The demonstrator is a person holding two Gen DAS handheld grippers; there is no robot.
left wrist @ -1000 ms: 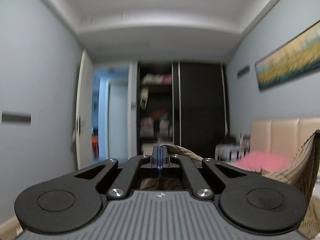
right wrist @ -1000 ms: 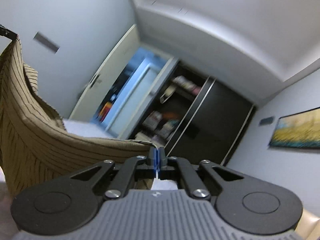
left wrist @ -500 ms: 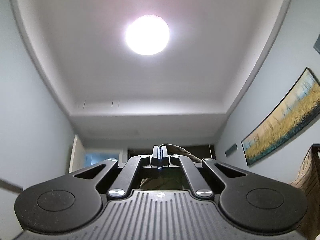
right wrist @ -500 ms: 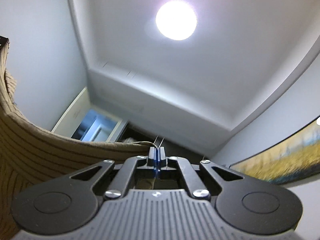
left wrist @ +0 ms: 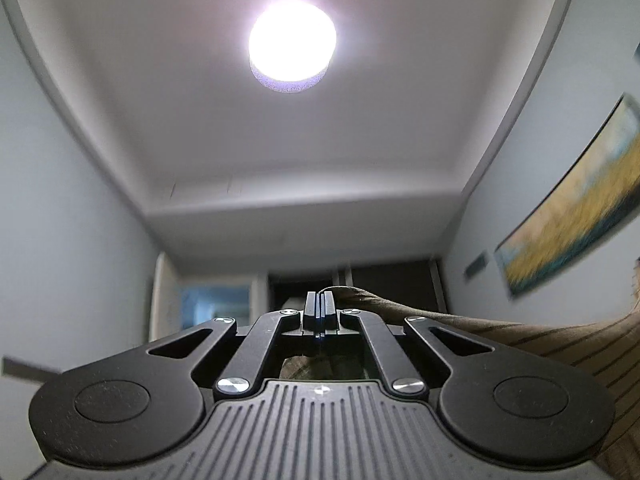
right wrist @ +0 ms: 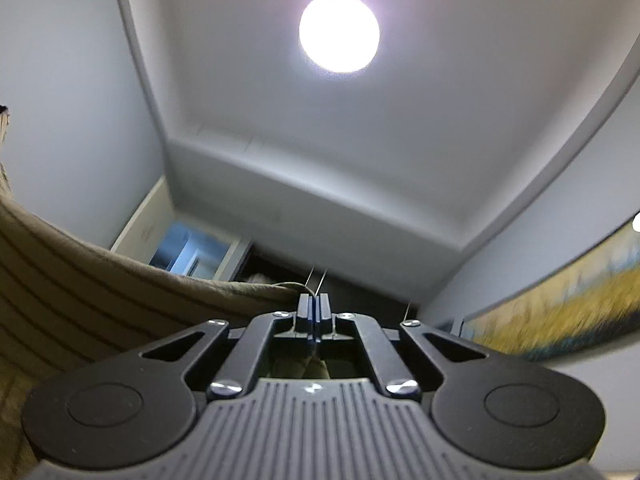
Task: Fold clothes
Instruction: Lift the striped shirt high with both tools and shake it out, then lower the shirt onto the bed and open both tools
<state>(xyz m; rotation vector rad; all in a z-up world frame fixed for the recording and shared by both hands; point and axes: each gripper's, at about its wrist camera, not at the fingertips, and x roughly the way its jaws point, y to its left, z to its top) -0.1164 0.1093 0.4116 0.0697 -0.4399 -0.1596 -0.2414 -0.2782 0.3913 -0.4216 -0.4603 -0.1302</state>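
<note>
Both tongs (left wrist: 319, 304) (right wrist: 314, 306) higher; garment (right wrist: 80, 300) clamped

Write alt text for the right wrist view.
The right tool, pointed up at the ceiling, is shut on the top edge of a tan striped garment that sags away to the left. A round ceiling light glows overhead; a yellow painting hangs at right.

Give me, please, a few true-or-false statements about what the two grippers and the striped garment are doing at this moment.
1. The left gripper is shut on the striped garment. True.
2. The right gripper hangs open and holds nothing. False: it is shut on the garment's edge.
3. Both cameras point down at a bed. False: both tilt up at the ceiling light.
4. The garment spans between the two grippers. True.
5. A painting hangs on the wall. True.
</note>
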